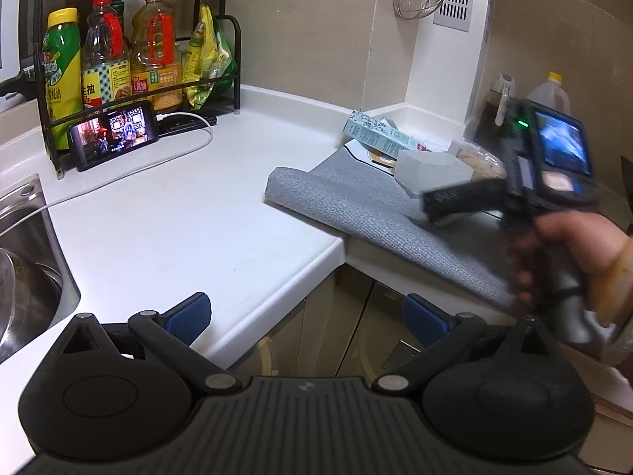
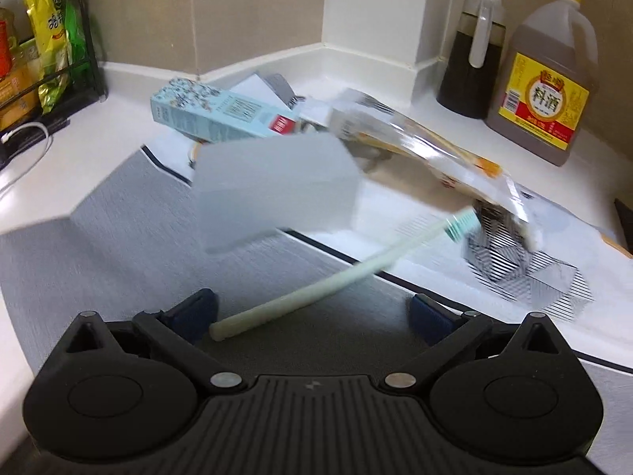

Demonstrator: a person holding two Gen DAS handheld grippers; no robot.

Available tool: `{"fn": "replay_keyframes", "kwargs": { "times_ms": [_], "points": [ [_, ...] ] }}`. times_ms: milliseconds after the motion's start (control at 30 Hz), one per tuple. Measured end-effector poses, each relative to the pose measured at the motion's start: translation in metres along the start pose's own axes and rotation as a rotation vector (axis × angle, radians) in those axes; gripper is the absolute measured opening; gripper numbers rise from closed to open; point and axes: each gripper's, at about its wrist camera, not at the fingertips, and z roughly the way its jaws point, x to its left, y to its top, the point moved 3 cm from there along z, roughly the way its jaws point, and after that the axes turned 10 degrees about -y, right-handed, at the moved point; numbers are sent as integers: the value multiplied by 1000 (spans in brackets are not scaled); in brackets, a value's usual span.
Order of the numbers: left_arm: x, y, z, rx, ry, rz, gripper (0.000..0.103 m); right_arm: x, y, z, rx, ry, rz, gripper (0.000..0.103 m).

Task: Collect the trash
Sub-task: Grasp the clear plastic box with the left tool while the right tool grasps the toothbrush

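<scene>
Grey mat [image 2: 118, 237] on the white worktop [image 1: 178, 217] carries the trash: a motion-blurred translucent box [image 2: 273, 190], a carton [image 2: 221, 116], a wrapper [image 2: 427, 154] and a straw [image 2: 316, 289]. Both the left gripper [image 1: 304, 316] and the right gripper [image 2: 312, 308] have jaws spread and empty. In the left view, the right gripper partly hides the pile.

Right tongs [image 1: 455, 202]: motion-blurred at right of the left wrist view, jaw state unreadable. Translucent box [image 2: 277, 190]: smeared, contents indistinct. Sink [image 1: 23, 261]: cut by left edge. Phone [image 1: 114, 134]: screen image too small to read.
</scene>
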Motion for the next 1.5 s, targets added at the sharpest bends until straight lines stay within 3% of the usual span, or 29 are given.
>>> {"fn": "replay_keyframes", "kwargs": {
  "times_ms": [333,567,767,833,867,900,967,1133,1267,1367,1500],
  "points": [
    [-13,2,4,4,-17,19,103,-116,-39,-10,-14,-31,70,103],
    [-25,22,12,2,-10,22,103,-114,-36,-8,-109,39,-77,103],
    [-43,56,31,-54,-29,29,103,-112,-14,18,-95,36,27,102],
    [-53,68,42,-89,-93,46,103,-109,-15,17,-137,40,7,85],
    [-59,74,48,-117,-128,69,103,-108,-15,14,-162,62,-5,54],
    [-66,80,53,-145,-155,107,103,-108,-15,10,-172,63,-17,28],
    [-80,90,68,-192,-187,188,103,-110,-20,5,-187,50,-49,17],
    [-103,113,130,-87,-313,307,103,-129,-27,3,-190,106,22,16],
    [-114,122,177,-42,-318,436,103,-130,-27,3,-187,116,35,16],
    [-119,124,210,37,-329,476,103,-129,-28,3,-189,111,28,16],
    [-121,128,235,44,-312,506,103,-129,-28,3,-188,116,34,17]
  ]
}}
